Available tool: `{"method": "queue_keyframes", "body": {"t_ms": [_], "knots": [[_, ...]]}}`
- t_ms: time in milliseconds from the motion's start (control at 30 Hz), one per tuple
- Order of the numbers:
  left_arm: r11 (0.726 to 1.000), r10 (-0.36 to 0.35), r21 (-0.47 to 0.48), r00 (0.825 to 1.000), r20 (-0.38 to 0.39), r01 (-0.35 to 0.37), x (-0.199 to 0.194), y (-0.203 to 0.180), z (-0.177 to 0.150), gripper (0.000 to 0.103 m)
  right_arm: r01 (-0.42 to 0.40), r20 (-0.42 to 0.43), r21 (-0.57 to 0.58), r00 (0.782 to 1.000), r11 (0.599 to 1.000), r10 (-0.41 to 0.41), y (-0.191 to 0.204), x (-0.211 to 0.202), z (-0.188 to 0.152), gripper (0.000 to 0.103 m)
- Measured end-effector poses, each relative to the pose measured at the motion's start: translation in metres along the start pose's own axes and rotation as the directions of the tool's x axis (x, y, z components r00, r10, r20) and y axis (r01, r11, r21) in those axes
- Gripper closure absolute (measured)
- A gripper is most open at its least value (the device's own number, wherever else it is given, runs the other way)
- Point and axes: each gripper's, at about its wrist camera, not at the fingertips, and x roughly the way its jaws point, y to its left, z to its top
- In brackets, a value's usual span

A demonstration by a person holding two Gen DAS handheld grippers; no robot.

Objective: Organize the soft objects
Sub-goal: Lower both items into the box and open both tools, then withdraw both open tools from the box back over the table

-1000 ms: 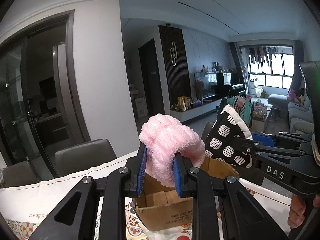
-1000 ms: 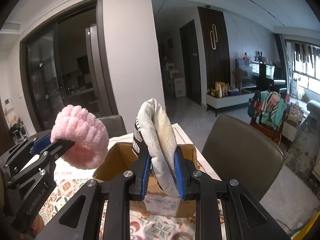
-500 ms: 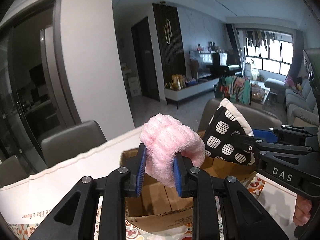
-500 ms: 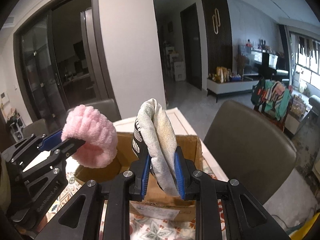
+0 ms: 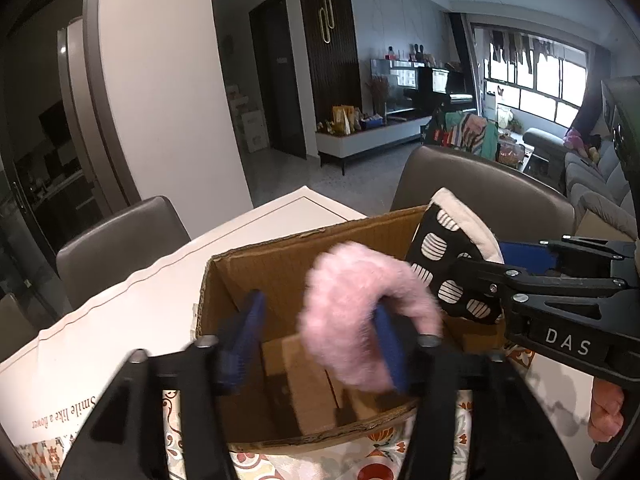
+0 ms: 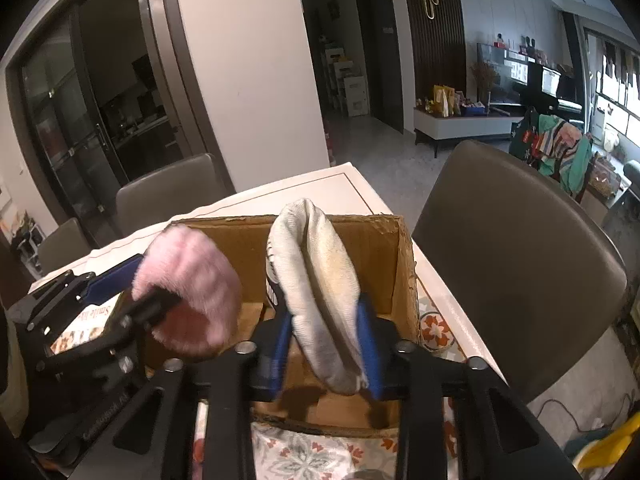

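Cardboard box (image 5: 280, 264), open-topped, on a table (image 5: 132, 312) with floral cloth. Left hand-held gripper (image 5: 316, 344): jaws just opening, spread wide, pink fluffy band (image 5: 360, 320) blurred, loose against its right pad only, over the box. Right hand-held gripper (image 6: 324, 344): jaws just opening, cream-and-black spotted mitt (image 6: 320, 280) upright between the pads above the box; whether they still pinch it cannot be told.
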Motion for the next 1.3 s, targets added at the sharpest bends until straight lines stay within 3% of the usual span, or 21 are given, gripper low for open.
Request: {"method": "queue_keyframes", "body": {"t_ms": [100, 200, 267, 333, 567, 1300], "knots": [[1.0, 0.009, 0.01, 1.0, 0.0, -0.009, -0.001, 0.001, -0.001, 0.042, 0.006, 0.002, -0.006, 1.0, 1.0, -0.006, 0.0, -0.002, 0.0, 0.062], [1.0, 0.023, 0.005, 1.0, -0.01, -0.023, -0.001, 0.002, 0.001, 0.029, 0.005, 0.004, -0.019, 1.0, 1.0, -0.005, 0.004, -0.005, 0.0, 0.06], [0.999, 0.037, 0.005, 0.999, -0.009, -0.037, -0.003, 0.003, 0.002, 0.027, 0.007, 0.006, -0.016, 1.0, 1.0, -0.007, 0.004, -0.007, 0.001, 0.052], [0.997, 0.073, 0.003, 0.997, -0.013, -0.073, -0.004, 0.004, 0.004, 0.021, 0.011, 0.012, -0.006, 1.0, 1.0, -0.011, 0.004, -0.009, 0.005, 0.052], [0.993, 0.114, 0.012, 0.994, 0.004, -0.114, -0.02, 0.007, 0.006, 0.02, 0.077, 0.035, -0.064, 0.997, 0.995, -0.075, 0.017, -0.024, 0.013, 0.051], [0.987, 0.159, -0.004, 0.978, 0.137, -0.16, -0.137, -0.012, -0.018, 0.02, 0.009, 0.115, -0.011, 0.993, 1.0, -0.008, 0.023, -0.115, -0.023, 0.051]]}}
